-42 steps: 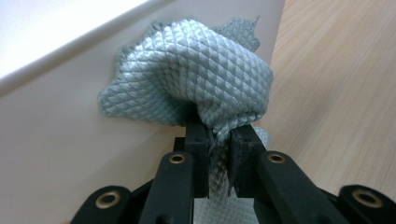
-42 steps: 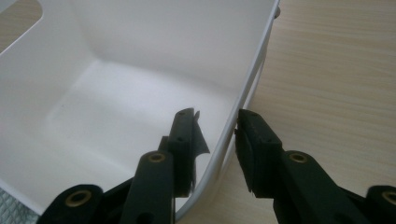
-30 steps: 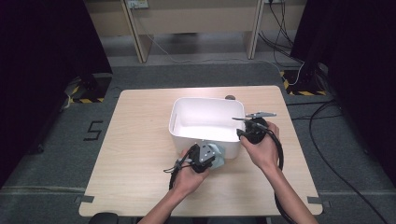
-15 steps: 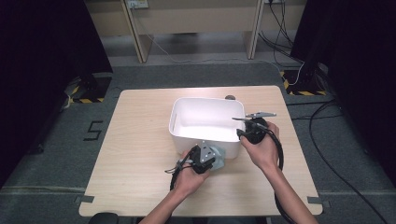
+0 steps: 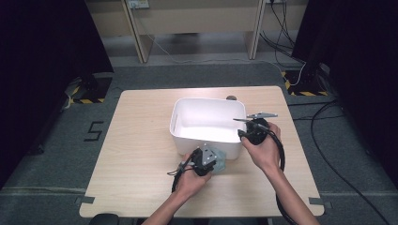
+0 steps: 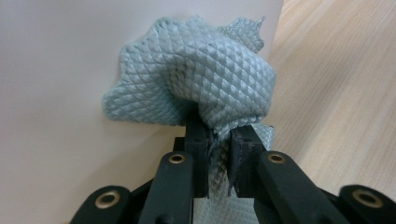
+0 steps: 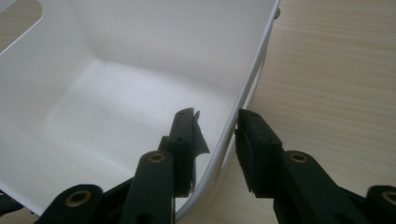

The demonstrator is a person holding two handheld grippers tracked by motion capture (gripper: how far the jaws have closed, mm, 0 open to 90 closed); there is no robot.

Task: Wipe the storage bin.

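Left gripper view: cloth [image 6: 205, 79] is being pinched tight in left claw [image 6: 219, 154], pressed on tub [image 6: 56, 70] wall.
Right claw [image 7: 217, 135]: rim is being straddled, jaws partly open.
Tip: tub should be steadied while being wiped.

The high view looks down from above the near side of the table [image 5: 141, 140] and sees all of it. Each gripper view sits very close, looking along its own jaws. All three see the white bin [image 5: 206, 119] [image 6: 56, 70] [image 7: 140, 70].
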